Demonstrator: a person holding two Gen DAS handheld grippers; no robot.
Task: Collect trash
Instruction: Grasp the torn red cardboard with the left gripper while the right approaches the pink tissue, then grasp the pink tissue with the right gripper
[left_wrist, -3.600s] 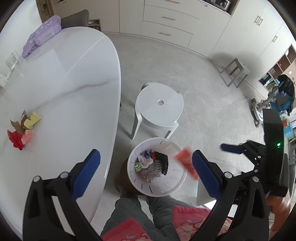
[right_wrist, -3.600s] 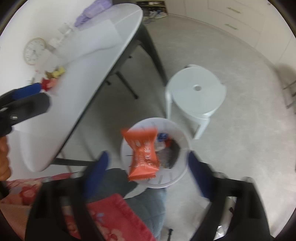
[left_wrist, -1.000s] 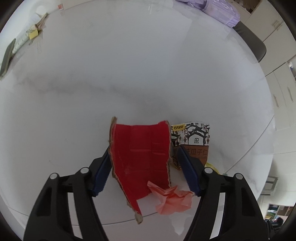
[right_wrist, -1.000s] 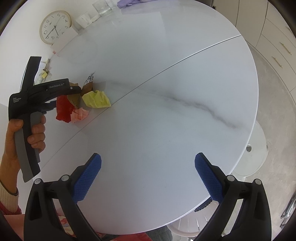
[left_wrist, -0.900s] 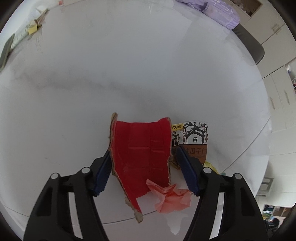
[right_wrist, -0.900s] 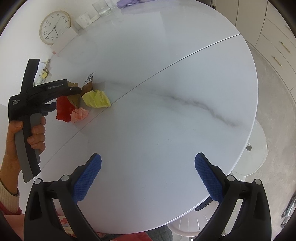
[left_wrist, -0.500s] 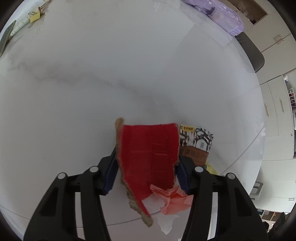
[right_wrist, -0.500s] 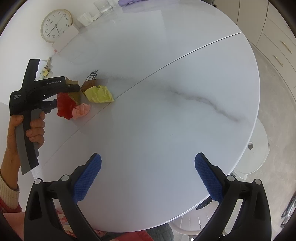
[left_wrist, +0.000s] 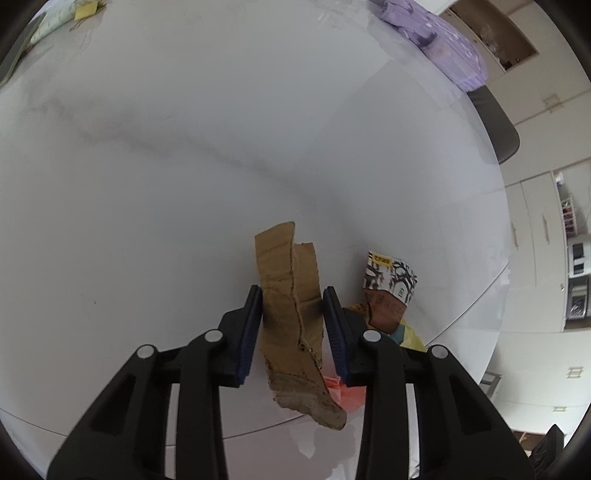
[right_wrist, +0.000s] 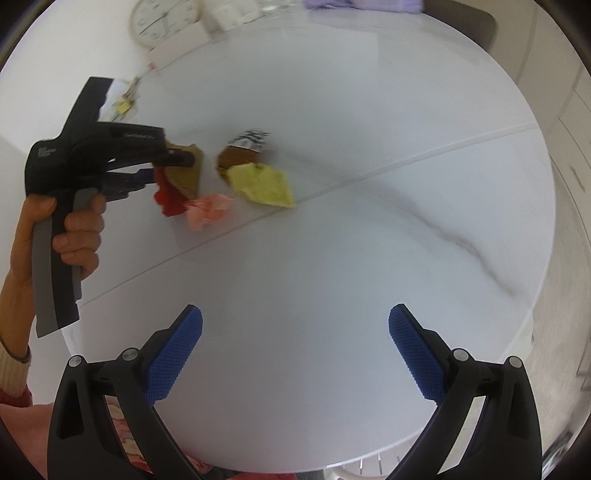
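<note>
Brown cardboard scrap (left_wrist: 291, 295), red face now turned away, sits clamped and folded between the left gripper (left_wrist: 293, 328) pads that straddled it a second ago, while the right wrist view shows it lifting clear of the white table (right_wrist: 369, 258), the right gripper (right_wrist: 295, 347) spread wide and empty, so binning comes next.

A: What can't we see well?
B: The cardboard scrap (left_wrist: 295, 314) hides most of the pink crumpled paper (left_wrist: 341, 391).
A: And the clock (right_wrist: 162, 18)?
B: Its top is cut off, and it's blurry.
</note>
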